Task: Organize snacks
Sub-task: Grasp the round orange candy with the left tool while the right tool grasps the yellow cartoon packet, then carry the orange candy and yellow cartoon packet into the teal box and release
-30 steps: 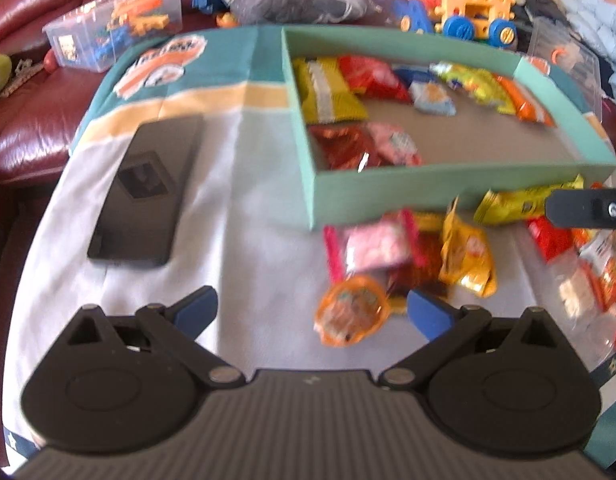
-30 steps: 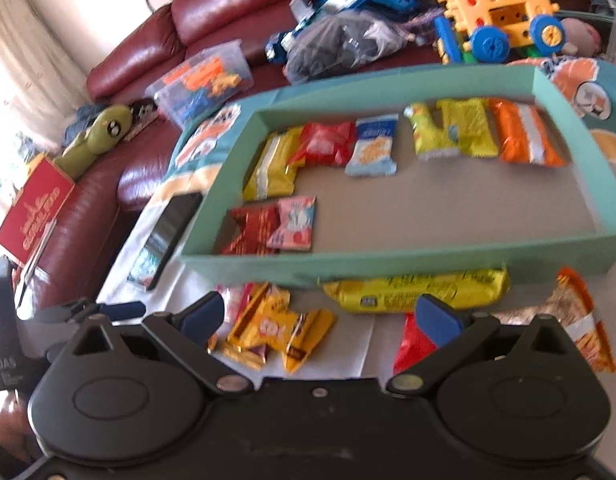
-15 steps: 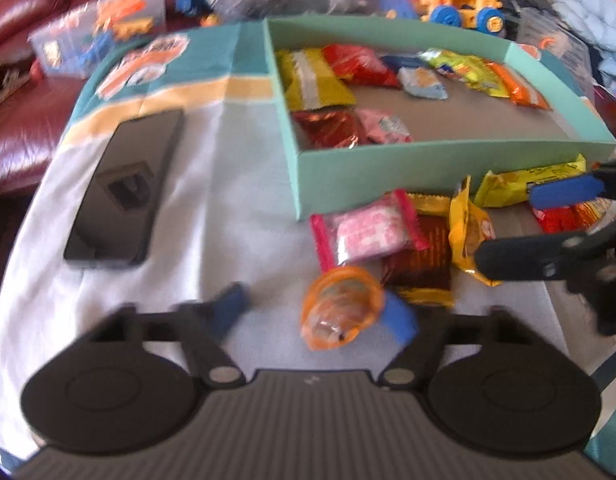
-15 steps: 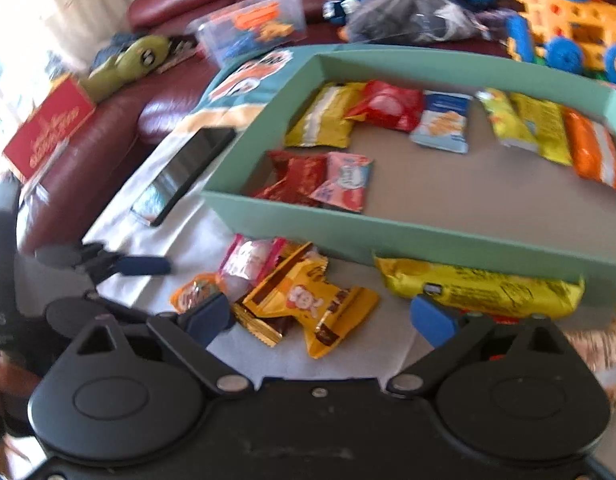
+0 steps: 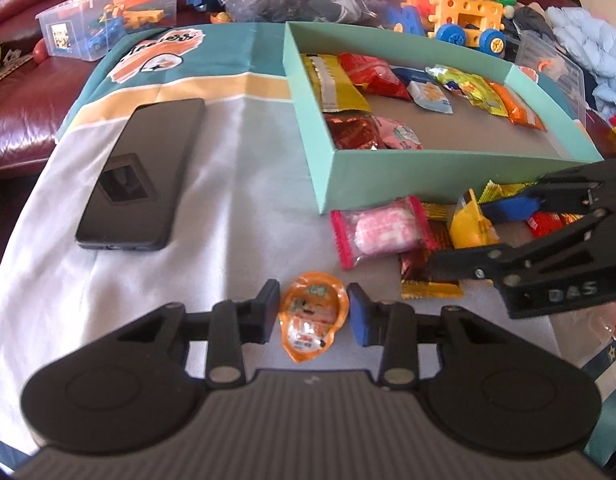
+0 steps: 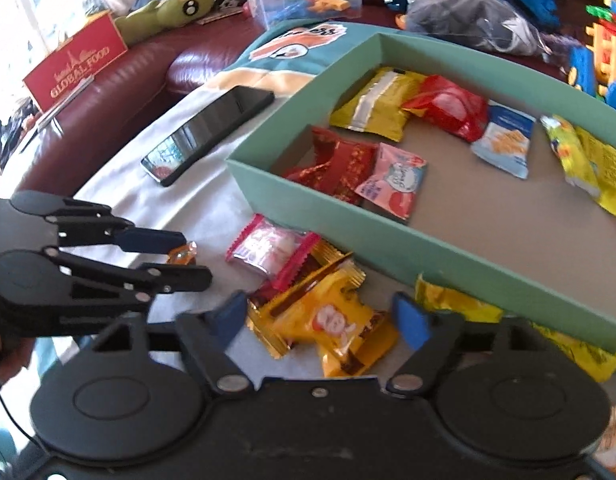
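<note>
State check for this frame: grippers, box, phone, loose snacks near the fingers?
left gripper: nearly closed around the orange jelly cup
right gripper: open, over the yellow snack pack
green box: lidless, partly filled
phone: flat, screen dark
pink candy pack: outside the box

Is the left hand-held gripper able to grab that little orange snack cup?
Probably yes. The orange snack cup sits right between the left hand-held gripper fingers, with nothing blocking it.
</note>
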The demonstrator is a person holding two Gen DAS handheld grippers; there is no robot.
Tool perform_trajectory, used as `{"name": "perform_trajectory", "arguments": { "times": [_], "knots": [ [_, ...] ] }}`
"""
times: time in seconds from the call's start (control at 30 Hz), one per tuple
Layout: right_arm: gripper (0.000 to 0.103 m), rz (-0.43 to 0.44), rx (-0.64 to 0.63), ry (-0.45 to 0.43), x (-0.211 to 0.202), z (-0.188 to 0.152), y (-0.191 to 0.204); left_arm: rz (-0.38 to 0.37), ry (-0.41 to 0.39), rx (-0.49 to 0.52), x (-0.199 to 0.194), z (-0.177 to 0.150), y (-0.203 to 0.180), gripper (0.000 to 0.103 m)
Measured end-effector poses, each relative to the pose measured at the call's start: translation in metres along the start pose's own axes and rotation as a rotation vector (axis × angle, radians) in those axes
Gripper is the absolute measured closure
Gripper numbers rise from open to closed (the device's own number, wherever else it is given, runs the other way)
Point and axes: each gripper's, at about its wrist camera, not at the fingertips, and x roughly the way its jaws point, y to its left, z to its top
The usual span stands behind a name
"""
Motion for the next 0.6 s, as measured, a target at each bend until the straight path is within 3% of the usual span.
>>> {"name": "perform_trajectory", "arguments": {
  "times": [0.07, 0.2, 0.3, 0.33, 0.43, 0.47, 0.53, 0.57, 0.6],
  "knots": [
    [0.071, 0.006, 0.005, 0.011, 0.005, 0.001, 0.0, -0.005, -0.001, -0.008, 0.0, 0.0, 0.001, 0.063],
    [0.071, 0.045, 0.111, 0.043, 0.004, 0.002, -0.007, -0.005, -0.009, 0.014, 0.001, -0.001, -0.006, 0.052],
    [0.068, 0.039, 0.115, 0.033, -0.002, 0.0, -0.006, 0.022, -0.017, 0.061, 0.002, -0.005, -0.015, 0.05],
    [0.063, 0.025, 0.112, 0.037, -0.003, -0.001, -0.006, 0.034, -0.019, 0.079, 0.002, -0.006, -0.018, 0.05],
    [0.035, -0.001, 0.134, 0.04, -0.009, -0.009, -0.009, 0.043, -0.024, 0.088, 0.001, -0.008, -0.02, 0.049],
    [0.035, -0.013, 0.136, 0.034, -0.011, -0.014, -0.009, 0.042, -0.026, 0.086, 0.001, -0.008, -0.02, 0.05],
    [0.035, -0.027, 0.131, 0.033, -0.014, -0.022, -0.008, 0.05, -0.031, 0.086, 0.0, -0.009, -0.02, 0.061],
    [0.042, -0.033, 0.131, 0.033, -0.013, -0.025, -0.007, 0.044, -0.032, 0.085, -0.002, -0.009, -0.02, 0.071],
    [0.049, -0.048, 0.125, 0.033, -0.012, -0.028, -0.006, 0.043, -0.028, 0.078, -0.002, -0.009, -0.019, 0.071]
  ]
}}
